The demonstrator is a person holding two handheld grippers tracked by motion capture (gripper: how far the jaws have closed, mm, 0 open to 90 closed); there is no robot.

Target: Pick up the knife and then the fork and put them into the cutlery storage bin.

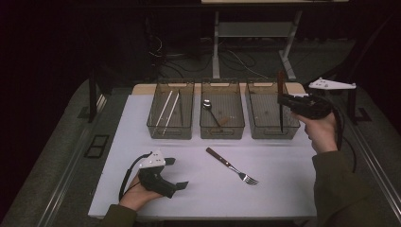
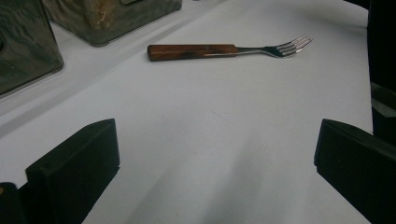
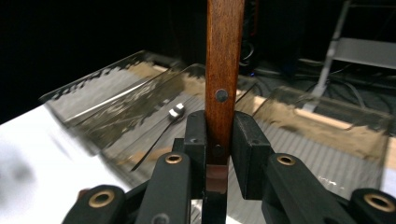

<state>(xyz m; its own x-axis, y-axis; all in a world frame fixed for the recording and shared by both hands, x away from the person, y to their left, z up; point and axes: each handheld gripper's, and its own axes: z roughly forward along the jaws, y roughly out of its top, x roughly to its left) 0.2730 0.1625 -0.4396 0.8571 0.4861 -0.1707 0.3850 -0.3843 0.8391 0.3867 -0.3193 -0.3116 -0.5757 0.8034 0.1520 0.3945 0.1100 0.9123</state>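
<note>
My right gripper [image 1: 283, 100] [image 3: 219, 135] is shut on a wooden-handled knife [image 1: 281, 113] [image 3: 224, 56] and holds it upright. The brown handle points up, and the thin dark blade hangs down inside the right clear bin [image 1: 272, 130]. Low on the white table near its front left, my left gripper [image 1: 176, 173] [image 2: 215, 163] rests open with nothing between its fingers. A fork [image 1: 231, 166] [image 2: 224, 50] with a wooden handle lies flat on the table, ahead of the left gripper and apart from it.
Three clear bins stand in a row at the back of the table [image 1: 283, 189]. The left bin [image 1: 170, 130] holds pale chopsticks and the middle bin [image 1: 222, 130] holds a spoon [image 1: 210, 111] [image 3: 176, 112]. Table legs and cables lie beyond.
</note>
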